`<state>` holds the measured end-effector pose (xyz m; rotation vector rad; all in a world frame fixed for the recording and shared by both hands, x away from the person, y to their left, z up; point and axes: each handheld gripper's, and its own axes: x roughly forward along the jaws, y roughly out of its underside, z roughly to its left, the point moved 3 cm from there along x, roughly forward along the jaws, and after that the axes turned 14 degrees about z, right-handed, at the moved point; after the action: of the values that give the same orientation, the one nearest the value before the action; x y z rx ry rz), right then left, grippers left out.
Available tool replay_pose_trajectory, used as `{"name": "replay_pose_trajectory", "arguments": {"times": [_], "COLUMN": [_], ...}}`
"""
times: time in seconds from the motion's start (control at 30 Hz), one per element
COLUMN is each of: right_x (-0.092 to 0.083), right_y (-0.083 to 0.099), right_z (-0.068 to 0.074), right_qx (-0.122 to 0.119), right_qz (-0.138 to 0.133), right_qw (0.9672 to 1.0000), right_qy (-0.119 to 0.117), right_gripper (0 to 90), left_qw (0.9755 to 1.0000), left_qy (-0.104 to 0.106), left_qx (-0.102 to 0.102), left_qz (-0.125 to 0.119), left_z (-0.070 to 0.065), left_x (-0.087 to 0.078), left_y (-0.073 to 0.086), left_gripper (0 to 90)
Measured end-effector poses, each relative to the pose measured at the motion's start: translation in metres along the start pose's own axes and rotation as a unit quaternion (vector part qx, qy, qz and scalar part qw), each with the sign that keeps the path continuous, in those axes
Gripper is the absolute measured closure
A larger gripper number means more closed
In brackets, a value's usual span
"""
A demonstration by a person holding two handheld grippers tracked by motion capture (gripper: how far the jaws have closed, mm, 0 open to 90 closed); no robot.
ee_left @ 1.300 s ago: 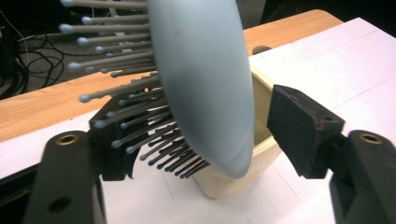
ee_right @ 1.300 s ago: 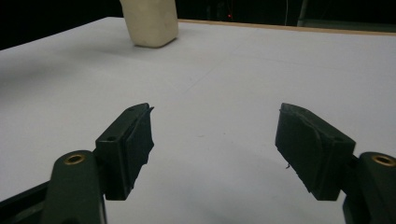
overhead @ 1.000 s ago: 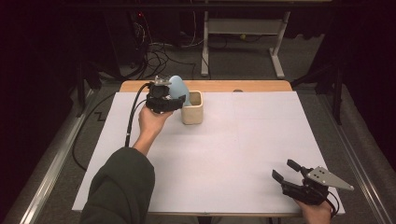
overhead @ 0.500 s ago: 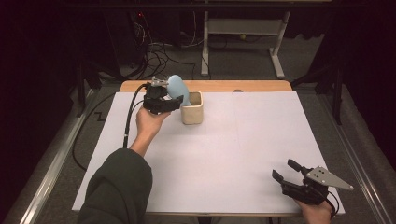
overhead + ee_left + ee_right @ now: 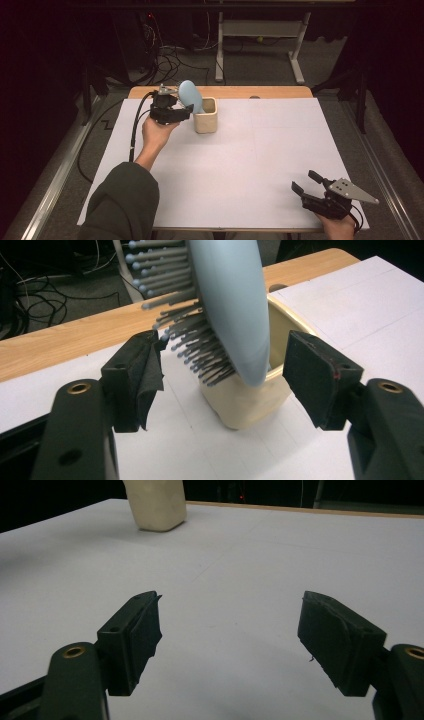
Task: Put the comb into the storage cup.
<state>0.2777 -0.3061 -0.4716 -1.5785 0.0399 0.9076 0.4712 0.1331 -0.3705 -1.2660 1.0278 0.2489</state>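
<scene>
A light blue hairbrush (image 5: pixel 189 95) stands handle-down in a cream cup (image 5: pixel 205 117) at the back left of the white table. It leans left, its bristles (image 5: pixel 200 347) facing my left gripper (image 5: pixel 181 107). That gripper is open just left of the cup. In the left gripper view the brush head (image 5: pixel 235 305) rises beyond the two spread jaws, and neither pad touches it. My right gripper (image 5: pixel 307 182) rests open at the front right corner with nothing between its jaws. The cup (image 5: pixel 156 505) shows far off in the right gripper view.
A white sheet (image 5: pixel 250 165) covers the table, and a wooden strip (image 5: pixel 270 92) runs along its far edge. The left gripper's black cable (image 5: pixel 134 132) trails off the left side. Cables and a metal frame (image 5: pixel 260 30) lie on the floor behind.
My left gripper has drawn back slightly to the left of the cup. The brush stays in the cup, and the right gripper has not moved.
</scene>
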Motion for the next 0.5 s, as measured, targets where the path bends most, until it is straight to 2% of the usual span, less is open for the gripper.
{"name": "replay_pose_trajectory", "arguments": {"times": [0.23, 0.37, 0.5], "right_x": [-0.001, 0.0, 0.0], "right_y": [0.001, 0.0, 0.0], "right_z": [0.0, 0.0, 0.0], "right_qx": [0.0, 0.0, 0.001], "right_qz": [0.001, 0.002, 0.0], "right_qw": [1.0, 1.0, 1.0], "right_qy": [0.0, 0.0, 0.0], "right_gripper": [25.6, 25.8, 26.1], "left_qw": [1.0, 0.9999, 0.9999], "left_qy": [0.004, -0.003, -0.006], "left_qx": [-0.002, 0.012, 0.016], "left_qz": [-0.007, 0.001, 0.003], "left_z": [0.003, 0.003, 0.006], "left_x": [-0.006, -0.008, -0.012], "left_y": [0.005, 0.01, 0.014], "left_gripper": [32.6, 32.7, 32.7]}}
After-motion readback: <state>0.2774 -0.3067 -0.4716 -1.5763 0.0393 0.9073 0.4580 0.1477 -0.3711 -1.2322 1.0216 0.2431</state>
